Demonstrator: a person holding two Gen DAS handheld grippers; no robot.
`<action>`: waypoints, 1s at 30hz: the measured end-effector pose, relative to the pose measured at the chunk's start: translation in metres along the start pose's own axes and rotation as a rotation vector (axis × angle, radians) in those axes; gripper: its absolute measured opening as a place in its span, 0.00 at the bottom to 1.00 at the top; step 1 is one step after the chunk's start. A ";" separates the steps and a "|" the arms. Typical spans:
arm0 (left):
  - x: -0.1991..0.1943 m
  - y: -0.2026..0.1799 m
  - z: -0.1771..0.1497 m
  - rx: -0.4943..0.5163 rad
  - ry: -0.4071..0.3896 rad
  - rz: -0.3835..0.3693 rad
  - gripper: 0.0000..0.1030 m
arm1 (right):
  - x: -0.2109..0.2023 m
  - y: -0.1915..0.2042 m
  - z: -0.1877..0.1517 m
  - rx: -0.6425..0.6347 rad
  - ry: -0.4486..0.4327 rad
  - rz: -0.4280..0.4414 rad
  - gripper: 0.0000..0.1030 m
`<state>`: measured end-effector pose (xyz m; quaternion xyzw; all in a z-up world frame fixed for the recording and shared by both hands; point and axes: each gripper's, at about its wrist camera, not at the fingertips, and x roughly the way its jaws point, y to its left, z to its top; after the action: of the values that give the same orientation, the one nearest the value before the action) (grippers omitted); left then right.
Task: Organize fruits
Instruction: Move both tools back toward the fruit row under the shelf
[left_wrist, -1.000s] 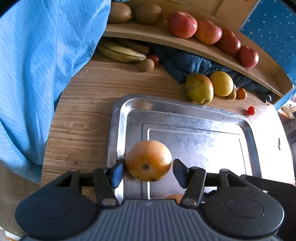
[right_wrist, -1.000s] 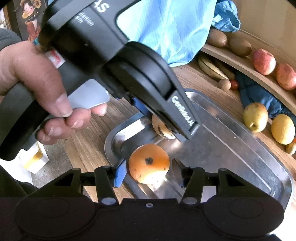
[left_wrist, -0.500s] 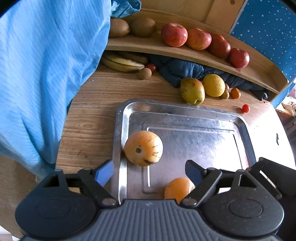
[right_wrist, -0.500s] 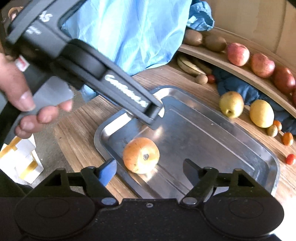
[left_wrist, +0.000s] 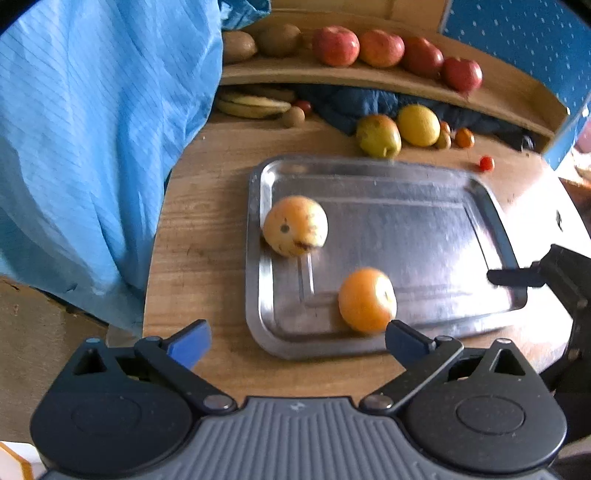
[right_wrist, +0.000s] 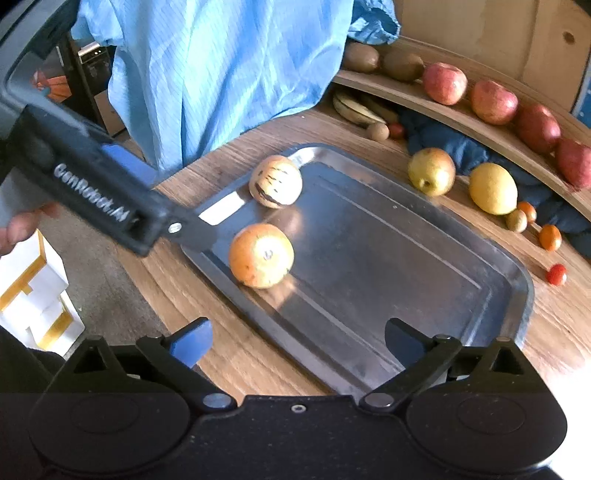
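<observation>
Left gripper (left_wrist: 295, 341) and right gripper (right_wrist: 297, 341) both spread wide, empty; two round orange fruits (left_wrist: 366, 300) ahead of them on rectangular steel tray (left_wrist: 495, 236).

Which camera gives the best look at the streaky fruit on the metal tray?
The right wrist view: the streaky fruit is sharper there, its dark stripes plain against the tray. The left wrist view shows the same fruit slightly blurred, with only a spot and a few marks.
</observation>
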<state>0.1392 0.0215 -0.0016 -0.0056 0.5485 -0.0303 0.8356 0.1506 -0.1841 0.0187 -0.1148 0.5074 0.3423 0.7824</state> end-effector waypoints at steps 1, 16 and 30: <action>0.000 -0.001 -0.002 0.005 0.012 0.004 0.99 | -0.002 -0.002 -0.002 0.004 0.002 -0.007 0.99; 0.004 -0.008 -0.005 0.043 0.105 0.104 0.99 | -0.018 -0.034 -0.030 0.141 -0.014 -0.117 0.99; 0.000 0.008 0.029 -0.002 0.031 0.123 0.99 | -0.010 -0.055 -0.007 0.182 -0.061 -0.165 0.99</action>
<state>0.1664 0.0283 0.0097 0.0277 0.5607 0.0216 0.8273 0.1788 -0.2320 0.0149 -0.0742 0.5014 0.2323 0.8302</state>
